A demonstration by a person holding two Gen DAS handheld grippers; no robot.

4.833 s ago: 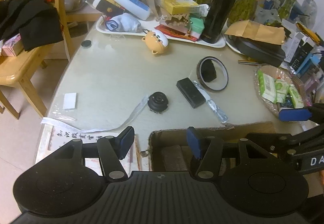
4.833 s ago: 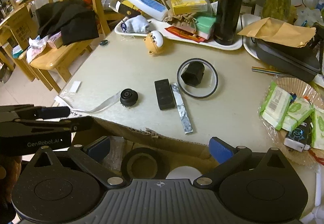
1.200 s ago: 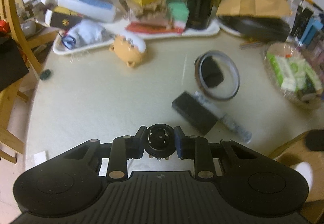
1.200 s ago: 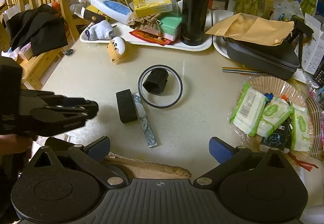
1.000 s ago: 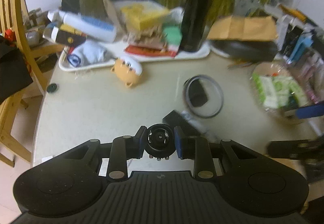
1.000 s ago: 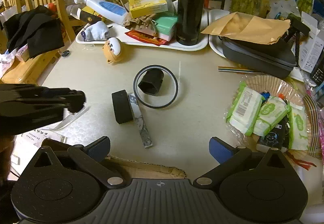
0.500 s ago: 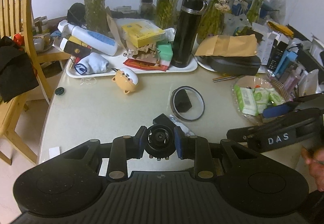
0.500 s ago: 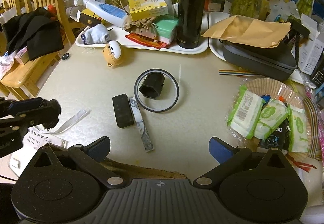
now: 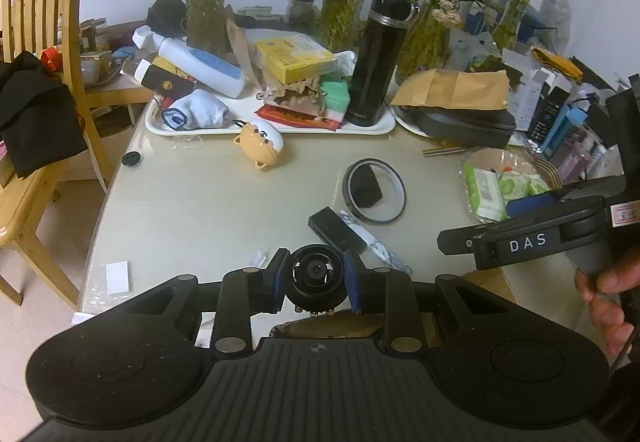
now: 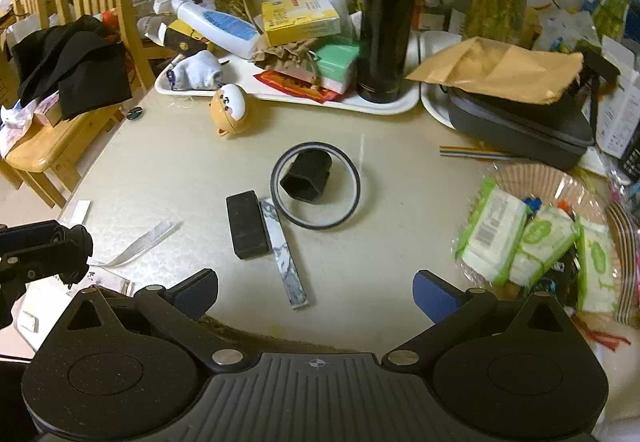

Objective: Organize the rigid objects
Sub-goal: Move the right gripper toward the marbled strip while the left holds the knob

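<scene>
Left gripper [image 9: 316, 279]: its jaws are closed on the round black part [image 9: 317, 278], lifted above the near table edge.
Right gripper [image 10: 316, 292]: its jaws stand wide apart, nothing between them.
Cardboard box [image 9: 340, 326]: just under the held part (likely the place for it).
Left on the table [image 10: 180, 170]: black block [image 10: 247, 224], marbled strip [image 10: 285, 254], ring [image 10: 315, 191] around a hexagonal black piece [image 10: 306, 176].
Progress: early, the first item is not yet put down.

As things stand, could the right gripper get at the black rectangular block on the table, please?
Probably yes: the right gripper is open and empty, and bare table lies between it and the black block; only the marbled strip sits alongside.
</scene>
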